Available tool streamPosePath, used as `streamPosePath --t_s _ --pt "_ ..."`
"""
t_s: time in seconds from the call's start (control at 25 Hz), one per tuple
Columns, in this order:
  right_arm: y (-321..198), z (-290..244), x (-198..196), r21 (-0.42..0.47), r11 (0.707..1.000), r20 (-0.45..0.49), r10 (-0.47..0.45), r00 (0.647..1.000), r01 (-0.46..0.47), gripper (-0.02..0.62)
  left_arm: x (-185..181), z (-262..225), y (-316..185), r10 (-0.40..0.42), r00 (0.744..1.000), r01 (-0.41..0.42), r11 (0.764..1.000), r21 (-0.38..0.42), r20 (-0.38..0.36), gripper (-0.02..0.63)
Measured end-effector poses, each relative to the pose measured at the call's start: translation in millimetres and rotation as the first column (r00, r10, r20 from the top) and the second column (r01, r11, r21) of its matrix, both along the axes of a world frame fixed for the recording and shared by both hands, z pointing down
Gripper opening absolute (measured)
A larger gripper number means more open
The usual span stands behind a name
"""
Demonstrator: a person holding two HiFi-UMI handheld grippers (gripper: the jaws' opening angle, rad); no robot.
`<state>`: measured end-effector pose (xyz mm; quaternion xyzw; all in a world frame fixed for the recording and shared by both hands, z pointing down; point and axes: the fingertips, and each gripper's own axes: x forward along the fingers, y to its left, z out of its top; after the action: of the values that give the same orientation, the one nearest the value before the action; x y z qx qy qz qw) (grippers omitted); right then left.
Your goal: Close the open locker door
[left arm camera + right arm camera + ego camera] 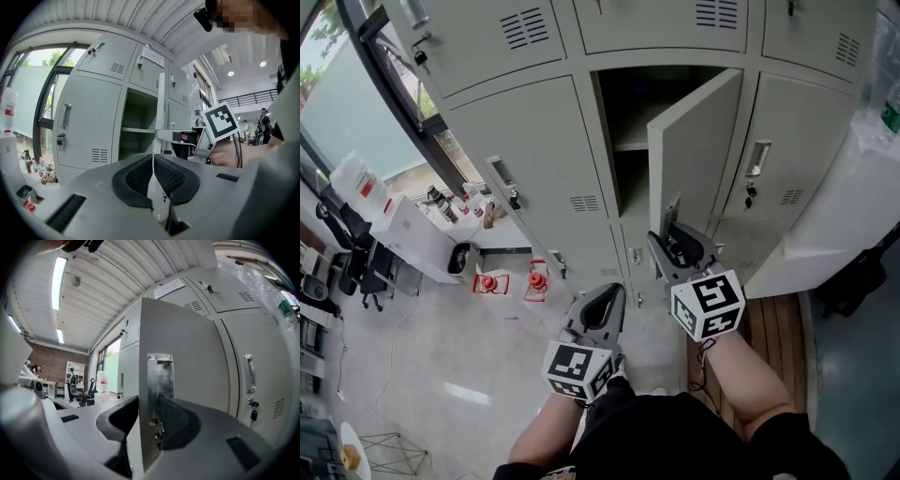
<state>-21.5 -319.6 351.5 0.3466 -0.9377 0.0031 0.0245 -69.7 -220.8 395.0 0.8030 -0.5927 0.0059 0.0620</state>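
Observation:
The grey locker door (694, 141) stands half open, swung out from a dark compartment with a shelf (630, 145). My right gripper (667, 236) straddles the door's free edge at its metal handle recess (159, 376). In the right gripper view one pad lies on the door's (187, 362) inner side and the other on its outer face, so the right gripper (149, 416) is shut on the door's edge. My left gripper (602, 305) hangs lower and to the left, away from the lockers. Its pads meet with nothing between them in the left gripper view (153, 176).
Closed lockers surround the open one, including one with a handle and padlock (754, 173) on the right. A white cabinet (417, 234) with bottles stands at the left by the window. Red items (514, 279) lie on the floor. A plastic-wrapped white bulk (839, 206) leans at the right.

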Motion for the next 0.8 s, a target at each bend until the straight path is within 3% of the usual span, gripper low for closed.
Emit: streamPosePath --t_s 0.32,0.8 --pt "-18 1 -28 0.009 0.999 -0.019 -0.035 0.999 0.035 0.189 -13 -10 -22 0.021 1.000 -0.021 0.999 0.031 -0.014 0.022" --pt "-51 0 -62 0.007 1.000 -0.024 -0.011 1.000 0.011 0.192 -36 -1 -38 0.035 0.999 -0.035 0.999 0.004 -0.030 0.021"
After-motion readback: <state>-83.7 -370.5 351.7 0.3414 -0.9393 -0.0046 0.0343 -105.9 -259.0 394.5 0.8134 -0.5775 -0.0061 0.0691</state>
